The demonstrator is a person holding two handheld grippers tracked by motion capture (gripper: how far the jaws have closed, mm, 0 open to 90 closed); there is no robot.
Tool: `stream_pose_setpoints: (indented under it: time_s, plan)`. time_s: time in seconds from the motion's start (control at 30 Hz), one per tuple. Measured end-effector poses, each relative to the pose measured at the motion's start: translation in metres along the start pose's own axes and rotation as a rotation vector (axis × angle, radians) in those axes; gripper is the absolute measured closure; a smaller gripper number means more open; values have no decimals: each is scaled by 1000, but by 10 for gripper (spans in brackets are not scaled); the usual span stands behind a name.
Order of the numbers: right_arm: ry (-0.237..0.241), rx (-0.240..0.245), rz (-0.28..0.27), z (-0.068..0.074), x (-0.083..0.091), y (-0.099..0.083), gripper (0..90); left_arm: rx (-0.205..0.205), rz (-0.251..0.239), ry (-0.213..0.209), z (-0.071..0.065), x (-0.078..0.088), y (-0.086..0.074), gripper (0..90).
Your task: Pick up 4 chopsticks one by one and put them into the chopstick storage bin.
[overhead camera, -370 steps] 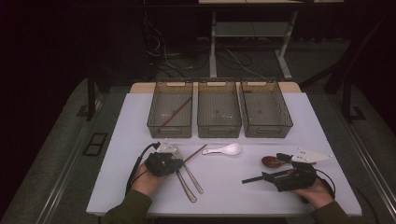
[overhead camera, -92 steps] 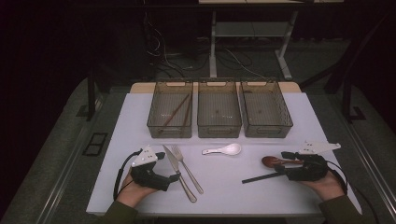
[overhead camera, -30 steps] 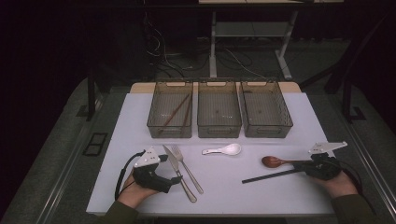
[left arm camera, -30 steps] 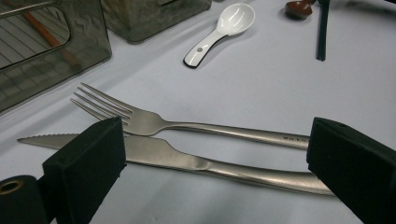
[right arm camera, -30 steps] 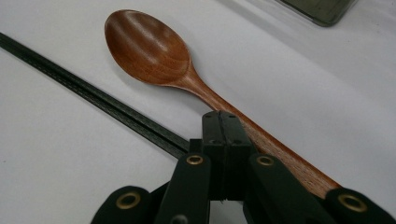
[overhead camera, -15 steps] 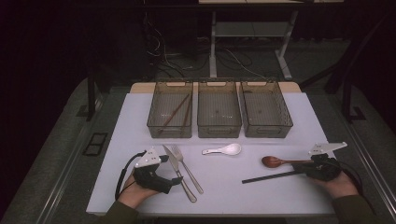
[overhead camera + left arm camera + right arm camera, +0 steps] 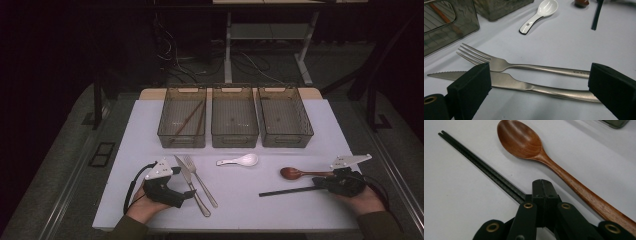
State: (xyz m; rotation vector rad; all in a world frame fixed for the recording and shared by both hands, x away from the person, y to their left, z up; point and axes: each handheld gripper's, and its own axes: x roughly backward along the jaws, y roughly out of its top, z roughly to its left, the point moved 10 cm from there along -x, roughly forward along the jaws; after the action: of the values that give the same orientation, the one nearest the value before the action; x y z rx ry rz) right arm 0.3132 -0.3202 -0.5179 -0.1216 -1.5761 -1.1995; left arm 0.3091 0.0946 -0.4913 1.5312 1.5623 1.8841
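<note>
- Resting low on the near left of the table (image 7: 235,200), left gripper (image 7: 186,192) with jaws spread wide and nothing between the pads, straddling the knife (image 7: 524,86) from above so that one squeeze would likely catch its handle.
- Lying flat just past the knife and almost parallel to it, fork (image 7: 524,66); handles close enough that a careless closing looks likely to catch both.
- Sitting at the near right, right gripper (image 7: 543,192) with jaws pressed fully together; black chopsticks (image 7: 481,167) run in under the closed tips, but whether pinched or merely touched cannot be told from here.
- Pointing left across the table from that gripper, chopsticks (image 7: 287,190) flat on the surface, probably the next thing to be lifted and sorted.
- Lying just beyond the chopsticks, wooden spoon (image 7: 302,173), bowl to the left, handle passing close beside the right gripper; near enough to be nudged when the chopsticks come up.
- Standing in a row at the far side, three wire baskets: left basket (image 7: 165,131) already holding brown chopsticks (image 7: 187,119), middle basket (image 7: 235,142) and right basket (image 7: 286,142) seemingly empty; presumably one bin per kind of utensil.
- Waiting in the middle, white soup spoon (image 7: 240,161), well apart from both grippers and blocking neither path to the baskets.
</note>
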Motion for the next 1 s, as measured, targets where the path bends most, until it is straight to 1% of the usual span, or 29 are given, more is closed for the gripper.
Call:
stream_pose_setpoints:
  time_s: [0.1,0.27,0.37,0.4,0.47,0.5,0.53,0.63,0.67,0.7,0.73,0.77,0.83,0.87,1.0]
  plan:
    - [8,-1,7,4,1,-1,894,2,1,0,0,0,0,40]
    - [20,12,19,8,1,-2,894,5,0,-2,0,-1,0,40]
    - [36,14,-13,10,2,5,893,4,2,-3,0,-1,0,40]
    - [53,19,-30,13,3,8,893,4,2,-3,0,-1,0,39]
    - [87,33,-60,21,5,15,861,5,2,-5,0,-1,0,40]
    - [115,50,-74,28,5,19,841,6,2,-5,0,-1,0,40]
    - [126,57,-79,32,4,21,823,6,2,-5,0,-1,0,39]
    - [172,101,-99,47,0,29,756,6,5,-8,-1,-2,0,40]
    - [181,111,-100,51,-2,31,725,6,5,-8,-1,-2,0,39]
    - [180,122,-106,54,-4,33,680,6,4,-8,-1,-2,0,40]
    - [172,133,-109,55,-5,36,655,7,2,-8,-1,-1,0,40]
    - [172,145,-114,58,-7,38,644,8,0,-8,-1,-1,0,39]
    - [196,156,-115,64,-9,42,615,8,0,-8,-1,-1,0,40]
    - [200,162,-114,68,-10,43,601,8,1,-9,-1,-1,0,39]
    - [240,198,-97,82,-17,49,587,9,-3,-9,-2,-1,1,40]
